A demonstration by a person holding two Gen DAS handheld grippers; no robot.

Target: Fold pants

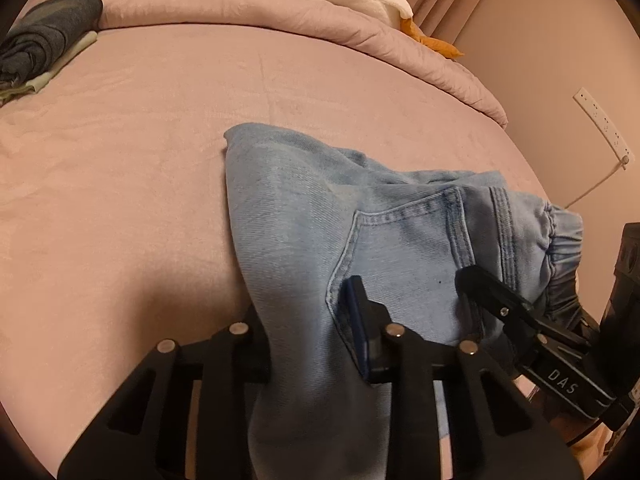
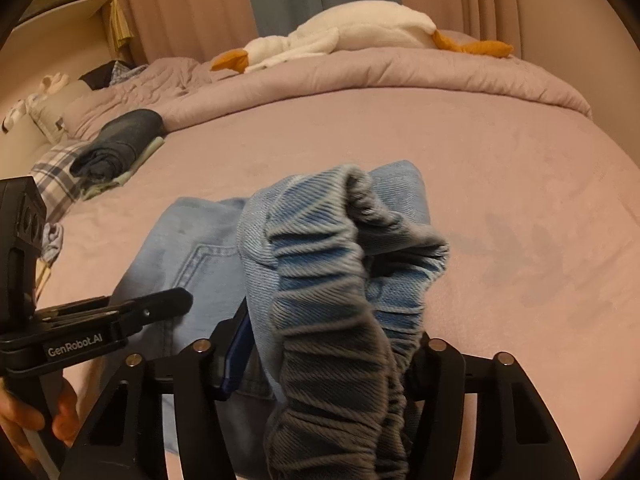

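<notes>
Both grippers point(image 1: 308, 316) point(image 2: 320, 344) clamp jeans point(image 1: 392, 236).

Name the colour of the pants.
Light blue denim pants, clearest in the left wrist view.

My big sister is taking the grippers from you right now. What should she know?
Left gripper: shut on the light blue jeans, cloth draped between its fingers near the back pocket.
Right gripper: shut on the jeans' elastic waistband.
The jeans are bunched and partly lifted off the pink bed. A folded dark garment lies at the far side.
Done: both ends gripped. Left: lay flat, fold neatly, probably stack with the others.
</notes>
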